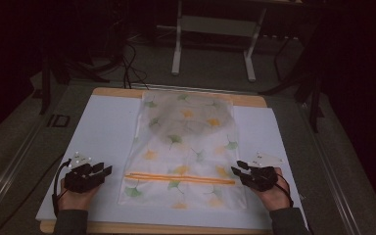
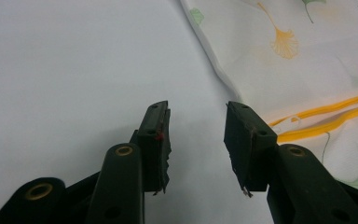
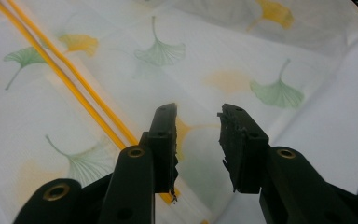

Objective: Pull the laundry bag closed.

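Two hand-held grippers agape, empty: left [image 1: 104, 170] | right [image 1: 239, 167] | leaf-print cloth [image 1: 186, 147] between, unlettered

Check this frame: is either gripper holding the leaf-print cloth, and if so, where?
Nothing is held. The left gripper and right gripper both stand open, nothing between the jaws, beside the cloth.

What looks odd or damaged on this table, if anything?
The black pads on the right gripper look chipped and ragged; so do those on the left gripper. The ginkgo-print pillowcase lies flat, slightly wrinkled.
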`<state>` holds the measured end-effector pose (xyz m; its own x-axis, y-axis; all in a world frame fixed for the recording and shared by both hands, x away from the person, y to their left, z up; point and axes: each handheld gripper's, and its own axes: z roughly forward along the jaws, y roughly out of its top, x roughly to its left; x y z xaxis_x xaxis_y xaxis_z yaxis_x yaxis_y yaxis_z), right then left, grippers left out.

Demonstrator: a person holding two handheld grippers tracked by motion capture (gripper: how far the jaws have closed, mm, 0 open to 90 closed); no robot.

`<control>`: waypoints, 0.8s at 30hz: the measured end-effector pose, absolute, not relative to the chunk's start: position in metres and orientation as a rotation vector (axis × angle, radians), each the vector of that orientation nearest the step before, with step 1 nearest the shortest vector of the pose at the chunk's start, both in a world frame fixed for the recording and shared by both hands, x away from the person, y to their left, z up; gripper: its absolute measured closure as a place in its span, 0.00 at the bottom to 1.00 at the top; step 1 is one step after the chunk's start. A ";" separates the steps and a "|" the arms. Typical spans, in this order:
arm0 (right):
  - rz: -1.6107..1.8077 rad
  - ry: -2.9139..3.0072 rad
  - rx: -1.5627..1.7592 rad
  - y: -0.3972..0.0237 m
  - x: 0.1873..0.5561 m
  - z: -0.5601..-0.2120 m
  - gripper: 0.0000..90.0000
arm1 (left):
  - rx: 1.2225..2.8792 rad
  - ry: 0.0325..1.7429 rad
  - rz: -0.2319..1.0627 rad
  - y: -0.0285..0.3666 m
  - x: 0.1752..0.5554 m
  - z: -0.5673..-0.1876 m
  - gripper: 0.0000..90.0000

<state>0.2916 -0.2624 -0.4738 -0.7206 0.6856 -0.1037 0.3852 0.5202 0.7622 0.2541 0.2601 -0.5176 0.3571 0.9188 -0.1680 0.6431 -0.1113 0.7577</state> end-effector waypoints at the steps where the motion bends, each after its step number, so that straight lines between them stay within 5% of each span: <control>1: 1.043 2.378 0.871 -0.260 0.293 -0.472 0.74 | 1.838 1.368 0.443 0.260 0.254 -0.518 0.67; 24: 0.902 2.547 0.611 -0.198 0.313 -0.445 0.75 | 1.861 1.315 0.438 0.260 0.254 -0.518 0.71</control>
